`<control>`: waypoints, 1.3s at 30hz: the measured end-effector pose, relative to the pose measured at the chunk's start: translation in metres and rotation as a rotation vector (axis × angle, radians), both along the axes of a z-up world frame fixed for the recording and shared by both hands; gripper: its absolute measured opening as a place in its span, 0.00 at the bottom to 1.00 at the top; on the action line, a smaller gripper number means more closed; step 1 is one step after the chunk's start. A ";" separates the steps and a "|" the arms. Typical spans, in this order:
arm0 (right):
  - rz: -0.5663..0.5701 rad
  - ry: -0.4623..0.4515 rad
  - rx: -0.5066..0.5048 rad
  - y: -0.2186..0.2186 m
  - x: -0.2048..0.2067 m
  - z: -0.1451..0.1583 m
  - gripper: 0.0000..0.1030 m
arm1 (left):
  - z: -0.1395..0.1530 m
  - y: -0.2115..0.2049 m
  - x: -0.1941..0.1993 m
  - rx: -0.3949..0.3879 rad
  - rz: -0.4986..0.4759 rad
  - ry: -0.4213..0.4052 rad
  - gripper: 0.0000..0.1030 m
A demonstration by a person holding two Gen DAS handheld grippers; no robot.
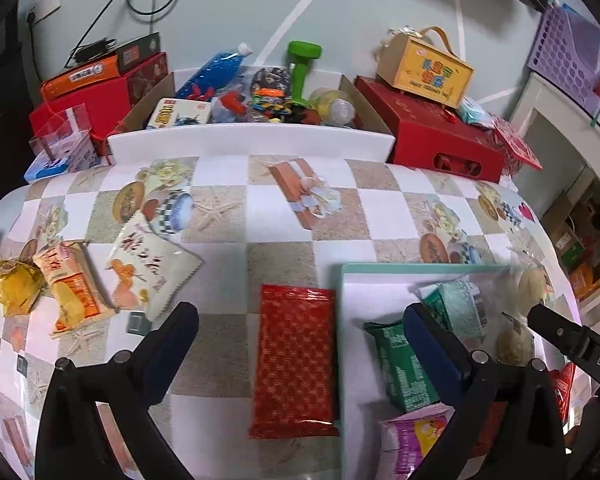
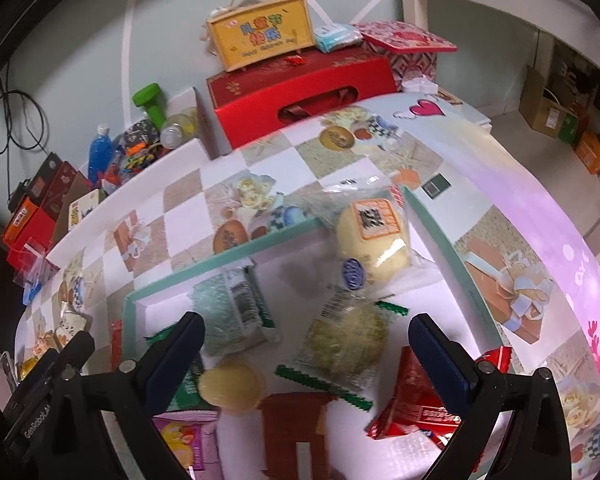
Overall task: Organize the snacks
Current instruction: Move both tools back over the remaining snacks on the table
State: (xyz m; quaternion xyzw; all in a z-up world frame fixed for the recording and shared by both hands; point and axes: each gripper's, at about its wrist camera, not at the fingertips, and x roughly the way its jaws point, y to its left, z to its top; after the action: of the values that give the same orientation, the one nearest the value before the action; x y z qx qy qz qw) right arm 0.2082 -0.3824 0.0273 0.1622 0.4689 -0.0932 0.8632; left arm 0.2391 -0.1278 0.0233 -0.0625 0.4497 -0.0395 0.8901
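Note:
My left gripper point(image 1: 300, 320) is open and empty above a flat red snack pack point(image 1: 296, 360) that lies on the tablecloth just left of the teal-rimmed tray point(image 1: 380, 269). Left of it lie a white pack point(image 1: 152, 264), an orange pack point(image 1: 74, 288) and a yellow pack point(image 1: 14, 286). My right gripper point(image 2: 306, 330) is open and empty over the tray point(image 2: 228, 254). The tray holds a green-edged pastry pack point(image 2: 346, 346), a pale bun pack point(image 2: 374, 242), a green pack point(image 2: 234, 306), a round yellow cake point(image 2: 230, 386), a red pack point(image 2: 414, 404), a brown pack point(image 2: 296, 428) and a pink pack point(image 2: 180, 442).
A cardboard box of toys and bottles point(image 1: 260, 96) stands behind a white board at the table's back edge. Red gift boxes point(image 1: 440, 132) with a yellow handled box point(image 1: 424, 68) on top stand at the back right. More red and orange boxes point(image 1: 88, 92) stand at the back left.

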 end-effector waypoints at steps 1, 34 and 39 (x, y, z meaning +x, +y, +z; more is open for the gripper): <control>0.006 -0.010 0.001 0.003 0.000 0.003 1.00 | 0.001 0.007 0.000 -0.004 0.013 0.000 0.99; 0.523 0.061 0.034 0.213 0.016 -0.031 1.00 | -0.014 0.177 -0.011 0.050 0.337 0.133 0.99; 0.537 0.080 -0.033 0.224 0.019 -0.041 1.00 | -0.018 0.181 -0.009 0.033 0.334 0.140 0.99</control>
State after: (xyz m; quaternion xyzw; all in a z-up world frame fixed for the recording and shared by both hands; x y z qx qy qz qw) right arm 0.2276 -0.1583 -0.0136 0.0143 0.5272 0.1253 0.8403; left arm 0.2303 0.0534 0.0049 -0.1241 0.4946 0.1207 0.8517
